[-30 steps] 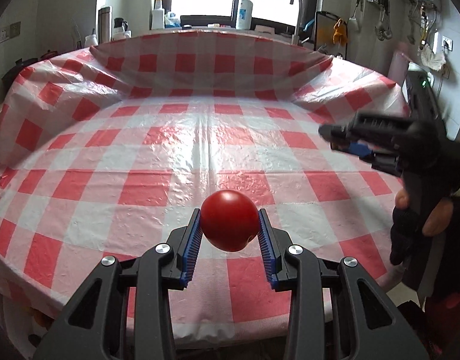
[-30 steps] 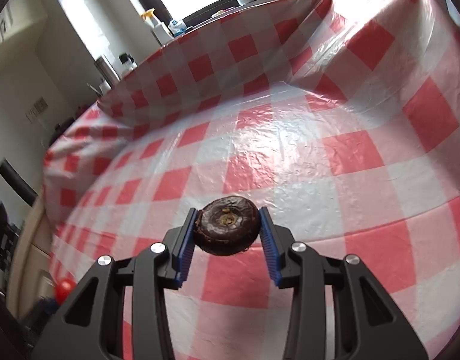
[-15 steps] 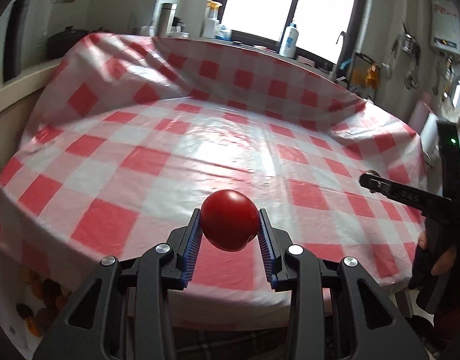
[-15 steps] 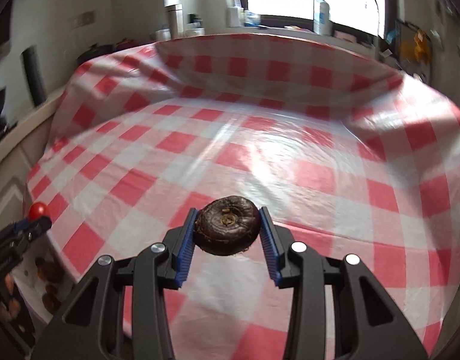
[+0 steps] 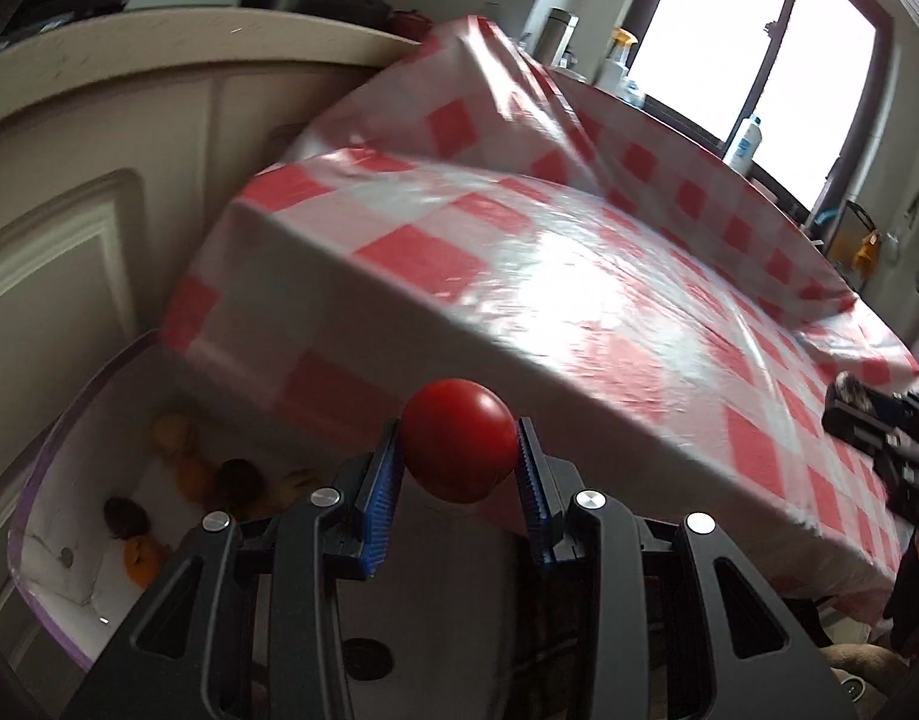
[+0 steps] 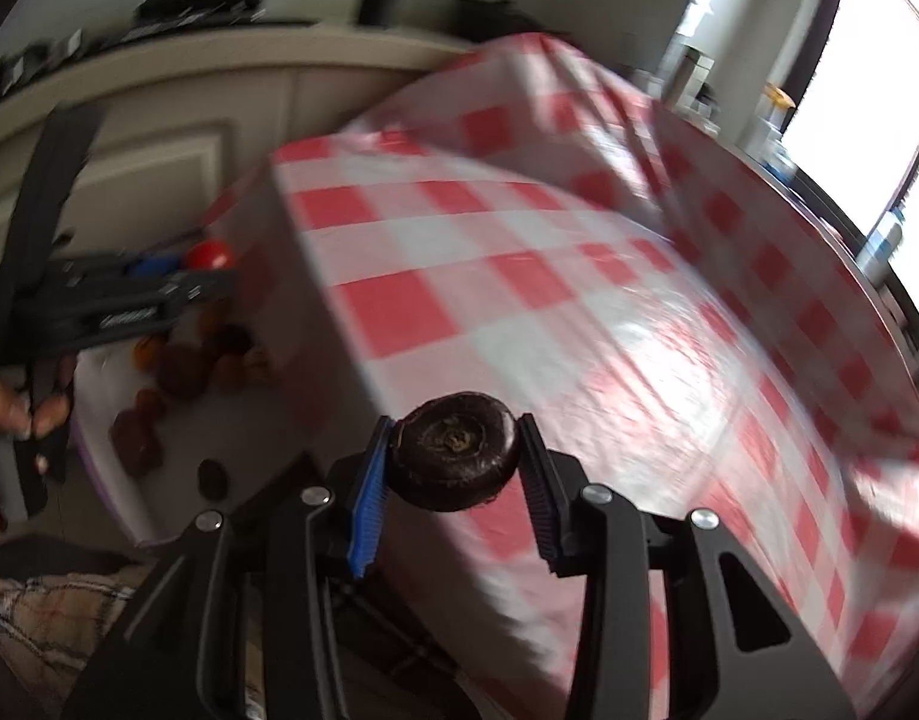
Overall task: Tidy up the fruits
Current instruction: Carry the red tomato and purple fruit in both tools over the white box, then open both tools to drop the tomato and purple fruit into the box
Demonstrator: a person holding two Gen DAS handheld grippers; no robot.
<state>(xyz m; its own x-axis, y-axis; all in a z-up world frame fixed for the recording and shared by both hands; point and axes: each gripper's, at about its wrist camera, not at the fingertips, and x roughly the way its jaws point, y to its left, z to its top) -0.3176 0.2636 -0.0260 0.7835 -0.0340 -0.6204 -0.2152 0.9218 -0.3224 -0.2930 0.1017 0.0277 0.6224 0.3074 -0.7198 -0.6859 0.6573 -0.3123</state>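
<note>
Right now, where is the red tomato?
In the left wrist view the red tomato is clamped in the left gripper, in front of the table's corner, above and right of the white bin.

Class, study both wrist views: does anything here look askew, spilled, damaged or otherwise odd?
Only the checked tablecloth: it is rucked into a raised fold along the far side. The tomato and dark fruit look whole, and nothing has spilled.
</note>
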